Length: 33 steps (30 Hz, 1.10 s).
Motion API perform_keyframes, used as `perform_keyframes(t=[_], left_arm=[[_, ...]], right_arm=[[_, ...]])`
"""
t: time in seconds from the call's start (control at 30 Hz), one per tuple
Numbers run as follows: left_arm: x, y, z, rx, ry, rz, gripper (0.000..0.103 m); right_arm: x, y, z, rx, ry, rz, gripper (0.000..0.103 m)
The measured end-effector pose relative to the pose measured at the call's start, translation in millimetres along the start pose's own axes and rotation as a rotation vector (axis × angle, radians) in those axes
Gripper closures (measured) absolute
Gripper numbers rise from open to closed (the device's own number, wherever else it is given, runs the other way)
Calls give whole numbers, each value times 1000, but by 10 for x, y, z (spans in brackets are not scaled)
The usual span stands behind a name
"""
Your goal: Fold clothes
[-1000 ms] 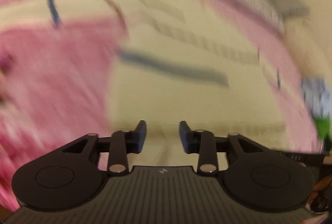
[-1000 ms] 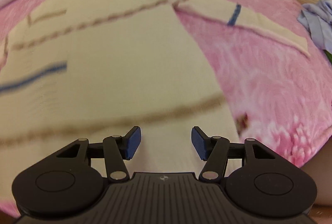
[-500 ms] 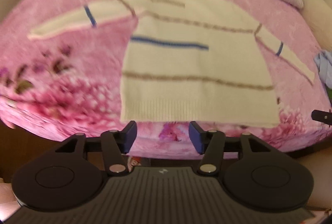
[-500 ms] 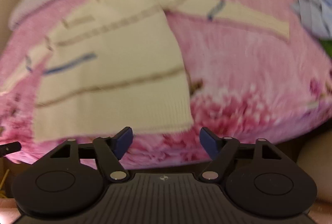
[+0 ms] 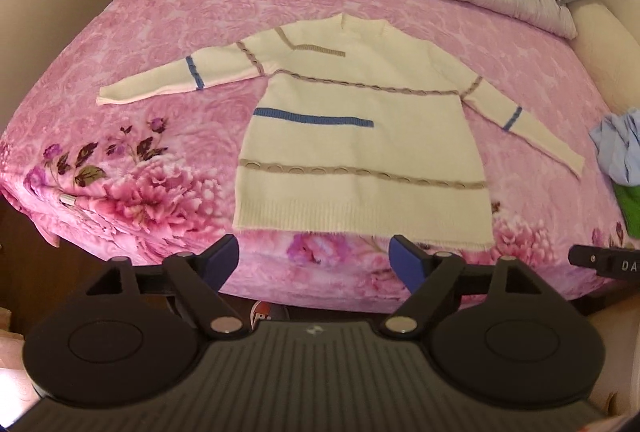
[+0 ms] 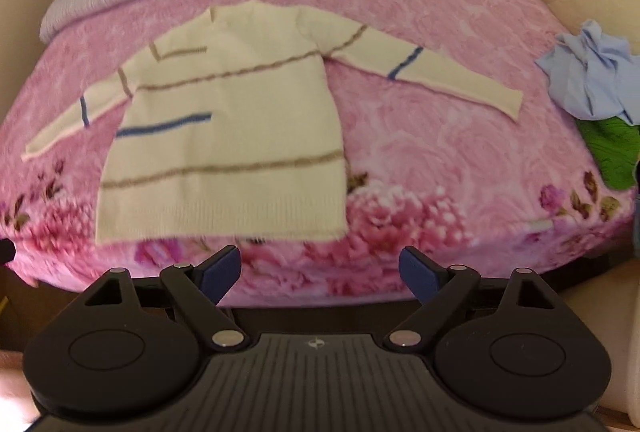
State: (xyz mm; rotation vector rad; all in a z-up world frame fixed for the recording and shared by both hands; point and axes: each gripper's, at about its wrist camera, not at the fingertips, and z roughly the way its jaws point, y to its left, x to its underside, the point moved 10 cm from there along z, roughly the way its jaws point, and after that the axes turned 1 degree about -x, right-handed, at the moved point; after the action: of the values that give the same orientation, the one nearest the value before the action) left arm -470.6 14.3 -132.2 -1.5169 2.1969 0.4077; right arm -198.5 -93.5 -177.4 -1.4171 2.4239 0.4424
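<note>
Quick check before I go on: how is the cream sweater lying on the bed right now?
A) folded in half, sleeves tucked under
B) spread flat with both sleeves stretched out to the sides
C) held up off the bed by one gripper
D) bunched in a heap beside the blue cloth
B: the cream sweater lies flat on the pink blanket, one sleeve out to each side, and both the left gripper and the right gripper are open and empty, short of its hem.

Warm dim indoor light, fisheye-bowed edges, right wrist view slightly motion-blurred.
</note>
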Motion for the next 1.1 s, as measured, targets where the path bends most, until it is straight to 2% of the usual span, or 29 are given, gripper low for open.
perform_keyframes(t=[0.17,0.37,1.1], left_arm=[[9,-56,-200,-19,-20,25,17],[-7,-122,-319,-8,-31,49,13],[144,-112,-342,-21,-2,69,8]], right_arm=[[53,-19,-214,16,-14,-7,14],[94,-84,-411,40,-25,-4,14],[297,-14,-442,76,38,-54,14]])
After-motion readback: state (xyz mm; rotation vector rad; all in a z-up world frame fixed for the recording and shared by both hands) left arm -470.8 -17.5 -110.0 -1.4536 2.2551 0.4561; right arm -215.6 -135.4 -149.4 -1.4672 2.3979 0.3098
